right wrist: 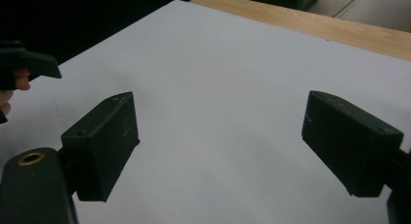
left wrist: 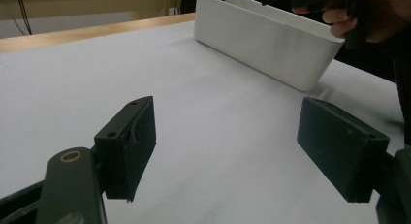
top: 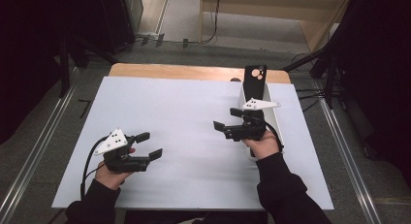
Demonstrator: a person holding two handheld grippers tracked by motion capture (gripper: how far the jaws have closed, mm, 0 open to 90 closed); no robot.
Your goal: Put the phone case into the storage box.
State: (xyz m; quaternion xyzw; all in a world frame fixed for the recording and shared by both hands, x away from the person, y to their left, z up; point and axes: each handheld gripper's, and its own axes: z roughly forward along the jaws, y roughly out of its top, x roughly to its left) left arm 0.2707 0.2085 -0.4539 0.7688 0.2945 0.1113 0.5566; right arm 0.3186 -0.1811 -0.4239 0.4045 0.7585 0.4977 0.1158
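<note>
Table cover: large white sheet (top: 184,136) over a light wooden tabletop (top: 169,70), spread across the middle of the high view; smooth and flat, so things would likely slide on it.

Container: long, narrow white plastic bin (top: 274,118), open-topped, at right of centre in the high view, partly under the right hand; upper right in the left gripper view (left wrist: 271,49). Judged light, stiff and thin-walled, with a glossy and probably slippery skin; not fragile. Best taken by pinching one long wall just below the rim, near an end, so it does not tip.

Insert: flat black slab with round light openings (top: 255,83), standing up out of the bin's far end, upper right of centre. Looks rigid and thin; grip by its edges.

Right gripper (top: 226,119): black, two-jawed, just left of the bin; jaws apart, nothing between them.

Left gripper (top: 149,145): black, lower left of the frame, well apart from the bin; jaws apart, empty.
</note>
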